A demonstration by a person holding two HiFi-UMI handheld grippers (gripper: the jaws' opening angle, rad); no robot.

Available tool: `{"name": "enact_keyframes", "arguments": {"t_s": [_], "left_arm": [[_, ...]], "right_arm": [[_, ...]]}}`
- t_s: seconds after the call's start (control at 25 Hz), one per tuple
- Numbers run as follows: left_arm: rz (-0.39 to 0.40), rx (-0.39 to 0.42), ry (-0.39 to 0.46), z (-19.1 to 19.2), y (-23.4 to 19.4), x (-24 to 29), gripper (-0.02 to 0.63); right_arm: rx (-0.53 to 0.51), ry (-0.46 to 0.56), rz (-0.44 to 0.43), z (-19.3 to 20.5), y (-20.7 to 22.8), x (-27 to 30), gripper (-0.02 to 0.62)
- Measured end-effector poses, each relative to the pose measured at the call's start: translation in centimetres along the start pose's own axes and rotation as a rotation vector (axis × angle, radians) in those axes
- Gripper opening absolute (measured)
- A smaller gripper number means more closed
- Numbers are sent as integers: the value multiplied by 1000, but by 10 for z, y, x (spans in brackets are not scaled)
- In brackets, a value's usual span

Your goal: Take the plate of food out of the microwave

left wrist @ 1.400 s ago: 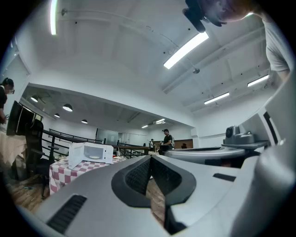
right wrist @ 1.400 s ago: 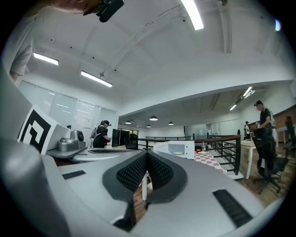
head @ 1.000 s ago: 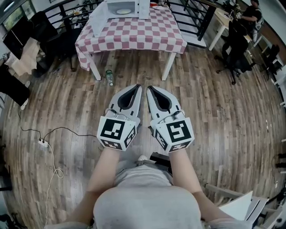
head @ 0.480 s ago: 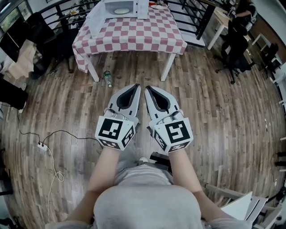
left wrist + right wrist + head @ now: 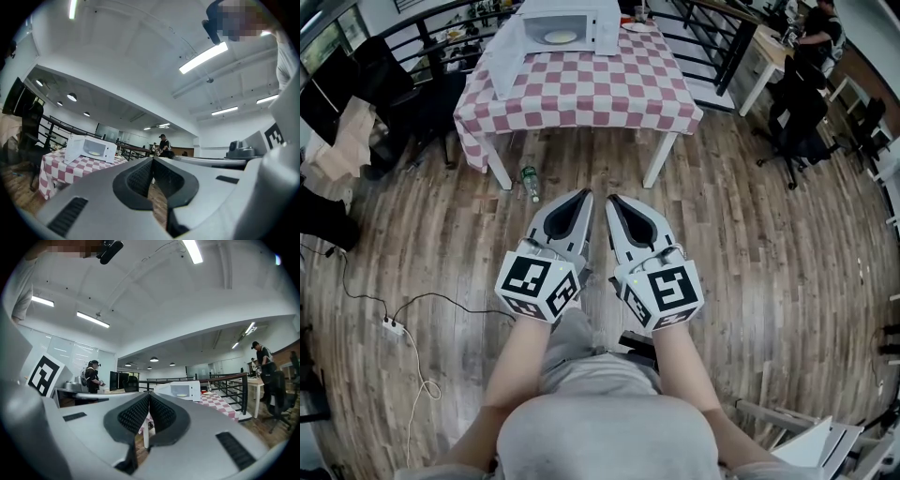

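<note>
A white microwave (image 5: 565, 25) stands at the far end of a red-and-white checked table (image 5: 581, 89), its door (image 5: 508, 47) swung open to the left. Inside lies a plate of food (image 5: 560, 37). The microwave (image 5: 90, 149) also shows in the left gripper view, and the microwave (image 5: 179, 390) in the right gripper view. My left gripper (image 5: 583, 194) and right gripper (image 5: 611, 199) are held side by side over the wooden floor, well short of the table. Both are shut with nothing between the jaws.
A bottle (image 5: 528, 181) lies on the floor by the table's left legs. A power strip (image 5: 391, 325) with cables lies at the left. Office chairs (image 5: 799, 112) and a desk (image 5: 766, 56) with a person stand at the right. Black railings (image 5: 717, 33) run behind the table.
The view has shifted slightly closer to the table, so the microwave sits a little lower in the frame. Both grippers stay shut and side by side.
</note>
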State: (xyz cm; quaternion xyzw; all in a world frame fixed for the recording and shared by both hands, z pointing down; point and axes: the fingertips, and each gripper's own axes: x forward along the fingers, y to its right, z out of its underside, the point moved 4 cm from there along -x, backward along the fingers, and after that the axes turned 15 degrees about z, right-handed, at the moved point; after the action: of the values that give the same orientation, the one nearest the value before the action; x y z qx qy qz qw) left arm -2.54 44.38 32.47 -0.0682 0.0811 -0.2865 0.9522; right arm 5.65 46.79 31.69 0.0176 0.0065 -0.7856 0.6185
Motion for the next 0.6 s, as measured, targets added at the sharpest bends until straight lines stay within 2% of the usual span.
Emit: {"name": "enact_keyframes", "arguments": {"t_s": [0.12, 0.24, 0.48, 0.6], "left_arm": [[-28, -22, -7, 0, -27, 4, 3], [-50, -11, -31, 1, -53, 13, 3], [-18, 13, -59, -7, -91, 36, 3], [-8, 40, -99, -8, -107, 47, 3]], "right_arm": [[3, -3, -5, 1, -1, 22, 26], [-11, -9, 2, 4, 1, 46, 26], [-21, -8, 11, 1, 3, 93, 26], [-11, 8, 4, 0, 2, 113, 26]]}}
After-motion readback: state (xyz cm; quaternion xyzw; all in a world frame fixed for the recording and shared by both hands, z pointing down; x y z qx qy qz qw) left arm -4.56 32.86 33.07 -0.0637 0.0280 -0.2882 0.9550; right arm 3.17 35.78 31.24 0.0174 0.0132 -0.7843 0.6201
